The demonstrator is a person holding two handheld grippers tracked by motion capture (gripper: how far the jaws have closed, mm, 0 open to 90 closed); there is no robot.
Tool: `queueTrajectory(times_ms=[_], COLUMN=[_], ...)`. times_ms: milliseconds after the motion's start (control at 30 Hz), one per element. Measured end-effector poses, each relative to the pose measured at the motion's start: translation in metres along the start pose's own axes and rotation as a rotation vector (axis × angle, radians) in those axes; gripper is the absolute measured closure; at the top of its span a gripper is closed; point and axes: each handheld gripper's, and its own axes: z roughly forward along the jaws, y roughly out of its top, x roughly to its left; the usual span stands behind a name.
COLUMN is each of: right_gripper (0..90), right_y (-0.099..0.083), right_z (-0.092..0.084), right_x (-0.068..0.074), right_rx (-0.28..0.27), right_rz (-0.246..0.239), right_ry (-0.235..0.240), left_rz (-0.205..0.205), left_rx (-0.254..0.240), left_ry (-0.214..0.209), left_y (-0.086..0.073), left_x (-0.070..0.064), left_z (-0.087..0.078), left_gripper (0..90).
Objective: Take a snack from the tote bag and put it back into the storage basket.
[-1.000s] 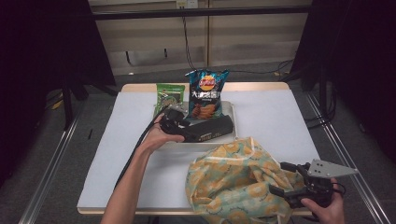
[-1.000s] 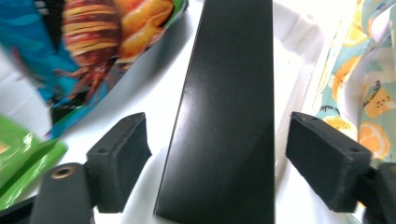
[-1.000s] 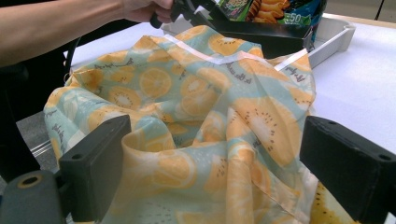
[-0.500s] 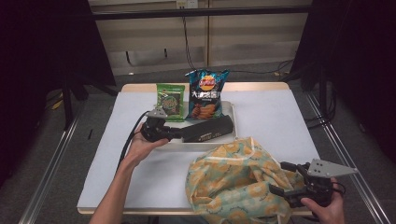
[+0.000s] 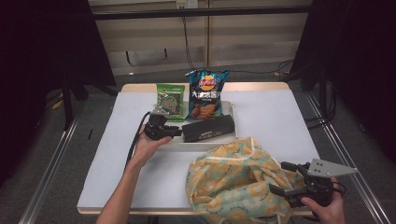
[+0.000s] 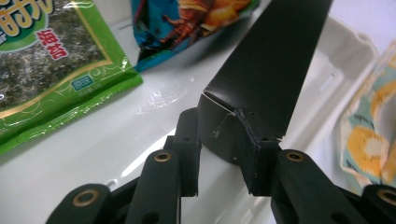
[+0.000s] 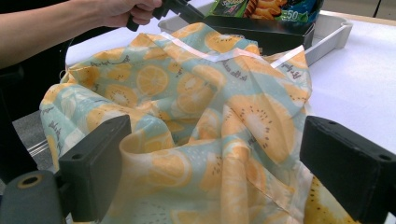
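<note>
black box point(image 5: 208, 129) — long, flat, matte carton, lying in the white tray point(image 5: 232, 112) near its front edge, one short end towards the left gripper point(image 5: 169, 132). in the left gripper view that end point(image 6: 261, 88) sits between the jaws, both pads pressed on its corner faces; the jaws have just been closing and easing a little, box between them, so the grip looks taken. step in hand, by judgement: pick-up of the box, likely for the fabric bag. next move calls for a lift clear of the tray rim, kept level, since it is held by one end only. behind it in the tray: green seaweed packet point(image 5: 170, 100) and blue crisp bag point(image 5: 206, 92), upright. nearer the person: orange-print fabric bag point(image 5: 238, 179), crumpled on the white table cover point(image 5: 280, 116). right gripper point(image 5: 286, 179) — jaws wide, bag cloth point(image 7: 210, 126) bunched between them, pads not pressing.
</note>
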Motion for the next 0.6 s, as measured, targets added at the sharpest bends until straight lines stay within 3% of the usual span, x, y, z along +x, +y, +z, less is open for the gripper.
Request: queueTrajectory(times_ms=[167, 533, 600], right_gripper=[9.5, 9.5, 9.5], right_y=[0.0, 0.0, 0.0], right_z=[0.001, 0.001, 0.001], right_x=[0.0, 0.0, 0.0], right_rx=[0.004, 0.004, 0.005], right_rz=[0.0, 0.003, 0.004], right_ry=[0.002, -0.002, -0.001], left_rz=[-0.02, -0.094, -0.094], left_rx=[-0.003, -0.052, -0.038], left_ry=[0.037, 0.073, 0.079], left_y=[0.007, 0.013, 0.012], left_x=[0.007, 0.017, 0.019], left_z=[0.005, 0.016, 0.016], left_gripper=[67.1, 64.1, 60.1])
